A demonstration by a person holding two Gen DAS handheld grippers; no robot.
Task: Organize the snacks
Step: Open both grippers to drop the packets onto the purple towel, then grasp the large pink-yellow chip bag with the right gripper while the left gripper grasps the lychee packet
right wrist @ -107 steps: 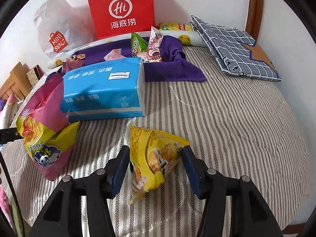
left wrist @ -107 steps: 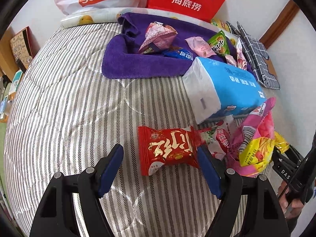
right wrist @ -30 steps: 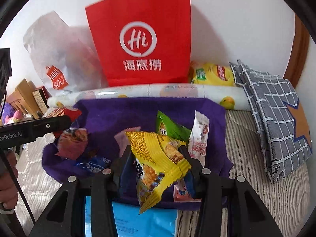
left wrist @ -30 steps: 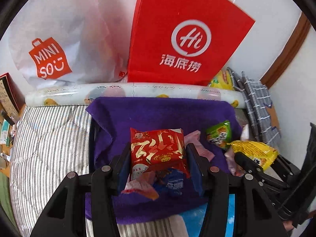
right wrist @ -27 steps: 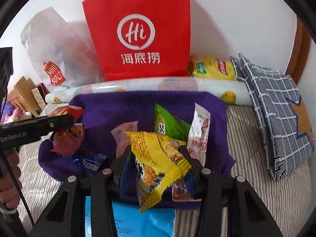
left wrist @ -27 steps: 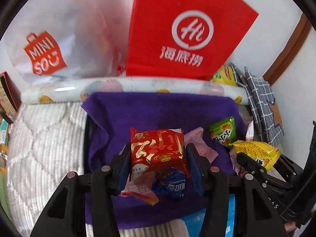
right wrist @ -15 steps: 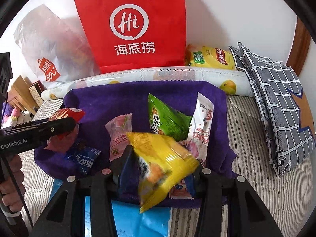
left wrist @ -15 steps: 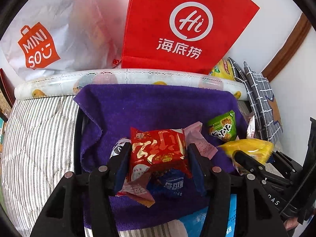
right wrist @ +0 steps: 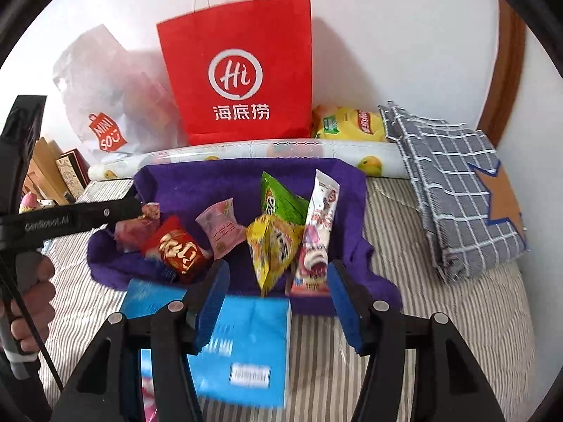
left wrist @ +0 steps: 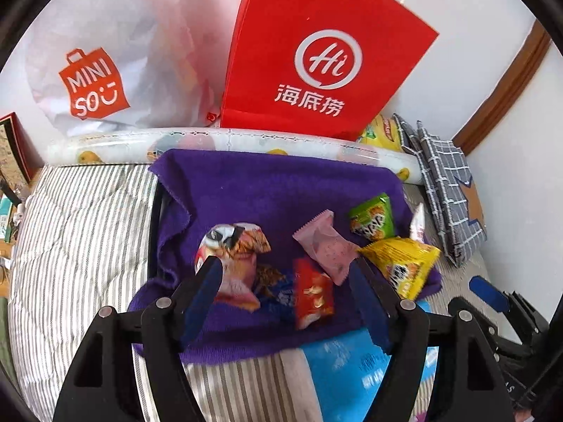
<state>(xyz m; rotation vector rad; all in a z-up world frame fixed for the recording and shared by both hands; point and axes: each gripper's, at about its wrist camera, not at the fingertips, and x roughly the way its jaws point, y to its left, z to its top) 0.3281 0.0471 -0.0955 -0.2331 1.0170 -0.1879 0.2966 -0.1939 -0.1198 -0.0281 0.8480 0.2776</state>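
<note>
- Left hand-held gripper (left wrist: pixel 285 281) hangs wide open over the purple cloth (left wrist: pixel 267 190), nothing between its jaws; the red packet (left wrist: pixel 313 293) lies on the cloth in the lower centre of the left view.
- Right hand-held gripper (right wrist: pixel 278 290) is spread open too, empty; the yellow packet (right wrist: pixel 271 246) sits just beyond its tips, centre of the right view, leaning on the green packet (right wrist: pixel 281 200).
- So that's both of those down on the cloth, by the look of it, in with the pink packet (right wrist: pixel 223 227), the tall white stick pack (right wrist: pixel 318 225) and a crumpled wrapper (left wrist: pixel 234 246) at the left.
- What's left? The blue tissue pack (right wrist: pixel 242 344) lies on the striped bed (right wrist: pixel 440 299) at the bottom of the frame, touching the cloth's near edge. It is no snack, so it may stay there.
- A sliver of pink shows at the very bottom of the right view, too cut off to name; it could be more to collect.
- A yellow bag (right wrist: pixel 352 125) sits by the red paper bag (right wrist: pixel 239 77) at the wall, off the cloth.
- Judged from this, the gathering is well along, not certainly finished.
</note>
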